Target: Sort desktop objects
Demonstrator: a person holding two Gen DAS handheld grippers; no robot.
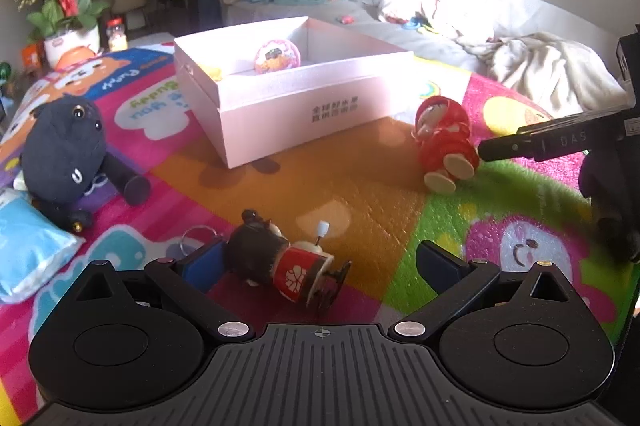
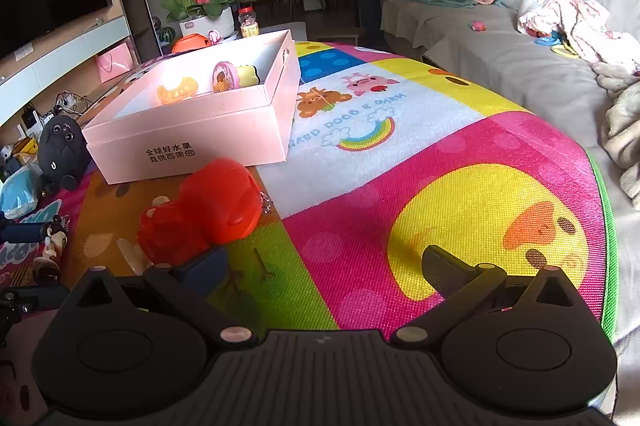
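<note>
A pink open box (image 1: 296, 106) stands on the colourful play mat; it also shows in the right wrist view (image 2: 192, 134), holding a pink ball (image 1: 277, 55), an orange slice toy (image 2: 176, 93) and a round pink toy (image 2: 225, 77). A wind-up doll with dark hair and red body (image 1: 280, 266) lies between the fingers of my left gripper (image 1: 320, 268), which is open. A red hooded doll (image 1: 444, 142) lies on the mat; in the right wrist view the red doll (image 2: 204, 214) is just ahead of the left finger of my right gripper (image 2: 324, 272), which is open and empty.
A black plush toy (image 1: 68, 154) sits left of the box and a blue tissue pack (image 1: 28, 246) lies near it. A grey sofa (image 2: 500, 54) with clothes and plush toys borders the mat on the right. A flower pot (image 2: 200, 2) stands behind the box.
</note>
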